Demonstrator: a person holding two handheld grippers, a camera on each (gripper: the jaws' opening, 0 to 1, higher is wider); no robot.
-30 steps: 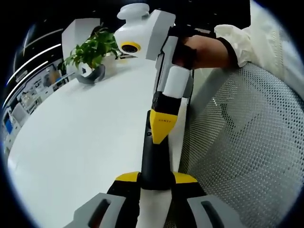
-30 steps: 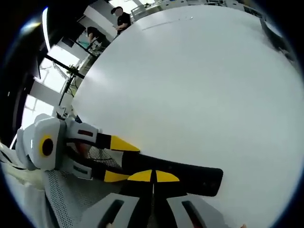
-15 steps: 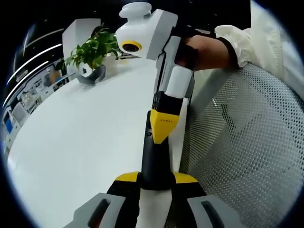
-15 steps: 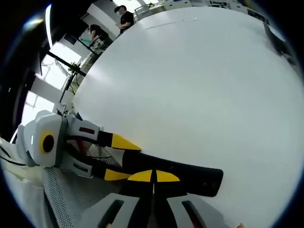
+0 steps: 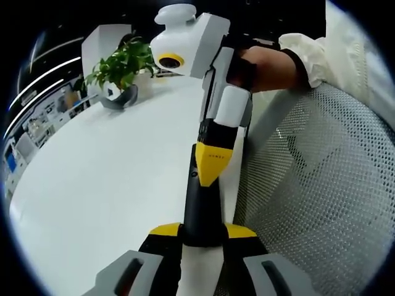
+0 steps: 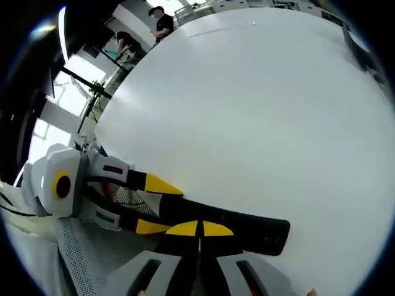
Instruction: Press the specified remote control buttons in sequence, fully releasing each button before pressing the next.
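A long black remote control (image 5: 200,206) lies along the edge of the white table (image 5: 105,179). My left gripper (image 5: 202,232) is shut on its near end, one yellow tip on each side. My right gripper (image 5: 212,165) comes down from above in a person's hand, its yellow tips together and resting on the remote's upper face. In the right gripper view, the right gripper (image 6: 199,229) is shut, with its tips on the middle of the remote (image 6: 256,231). There the left gripper (image 6: 157,205) holds the remote's left end.
A potted plant (image 5: 120,68) stands at the far side of the table. A white mesh chair (image 5: 321,191) sits just past the table edge, beside the remote. People (image 6: 162,21) stand beyond the table (image 6: 259,111) in the background.
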